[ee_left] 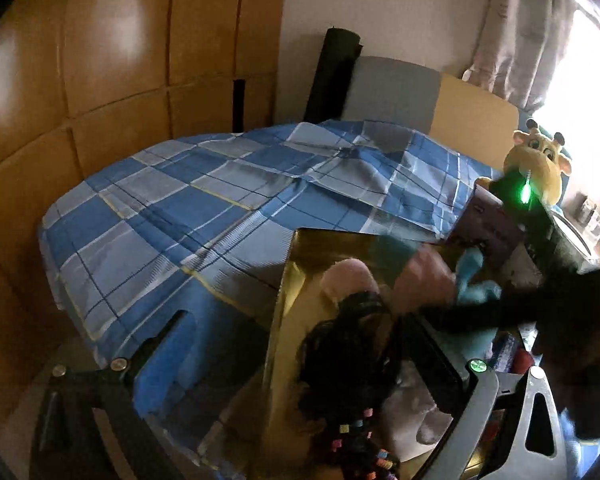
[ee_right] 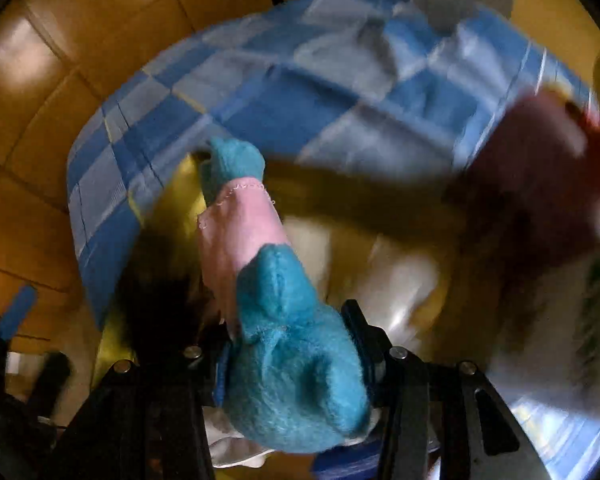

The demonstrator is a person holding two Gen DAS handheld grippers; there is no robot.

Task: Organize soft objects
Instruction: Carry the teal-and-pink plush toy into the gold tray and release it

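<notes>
My right gripper [ee_right: 292, 344] is shut on a blue plush toy [ee_right: 296, 384] that wears a pink garment; the toy hangs head-up between the pads, above the open shiny gold bag [ee_right: 180, 184]. In the left wrist view the same blue toy [ee_left: 474, 284] shows blurred over the gold bag [ee_left: 296, 264]. A doll with black braided hair and coloured beads [ee_left: 352, 360] and a pink soft toy [ee_left: 348, 276] lie inside the bag. My left gripper [ee_left: 296, 320] stands open, its fingers wide on either side of the bag's near corner.
The bag rests against a bed with a blue checked cover [ee_left: 204, 200]. A yellow plush animal [ee_left: 538, 164] sits at the bed's far right by the bright window. A maroon box or bag [ee_right: 540, 168] is beside the gold bag. Wooden wardrobe panels [ee_left: 100, 60] stand to the left.
</notes>
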